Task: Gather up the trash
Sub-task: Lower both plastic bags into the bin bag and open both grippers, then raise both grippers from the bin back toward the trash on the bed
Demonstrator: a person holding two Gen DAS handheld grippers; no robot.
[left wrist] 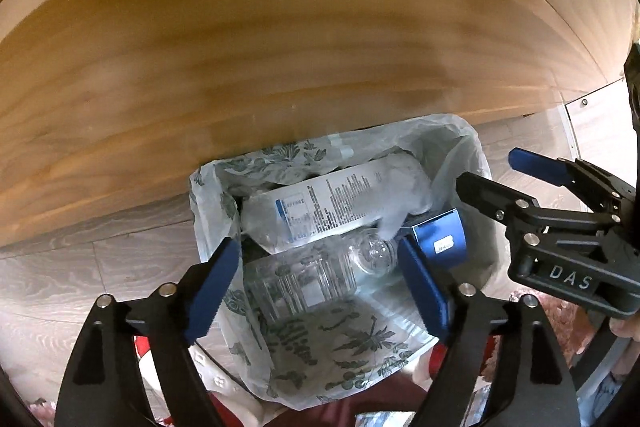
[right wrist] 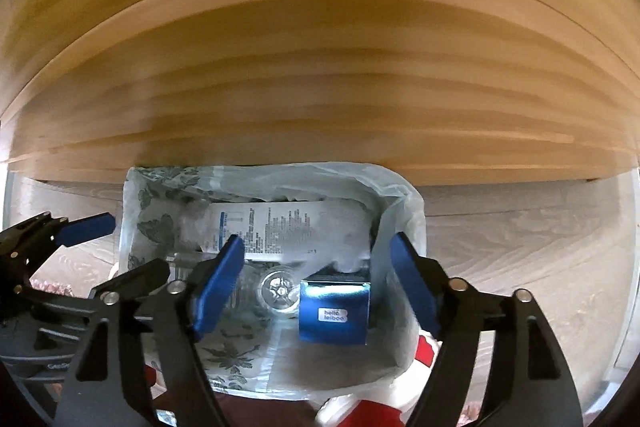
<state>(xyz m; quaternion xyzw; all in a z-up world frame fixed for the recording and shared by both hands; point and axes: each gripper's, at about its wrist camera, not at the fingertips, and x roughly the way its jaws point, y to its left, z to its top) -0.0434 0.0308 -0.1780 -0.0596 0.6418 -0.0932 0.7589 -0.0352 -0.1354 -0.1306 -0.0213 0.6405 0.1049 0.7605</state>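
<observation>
1. Left hand-held gripper (left wrist: pixel 320 281): jaws spread wide, nothing between the blue pads (left wrist: pixel 212 287); it points steeply down into the bin.
2. Right hand-held gripper (right wrist: pixel 316 287): jaws likewise apart and empty, hanging just beside the left one over the same opening.
3. Directly below both: a bin lined with a leaf-printed plastic bag (left wrist: pixel 340 355).
4. Inside the bag, beneath the left jaws, lies a clear plastic bottle (left wrist: pixel 320 275) on its side.
5. Beneath the right jaws sits a blue carton (right wrist: pixel 334 313), touching the bottle's end.
6. Beyond these, a white printed wrapper (left wrist: pixel 332 203) lies across the trash.
7. Farthest: a wooden panel (left wrist: pixel 280 47) above grey wood-grain floor (left wrist: pixel 80 267).
</observation>
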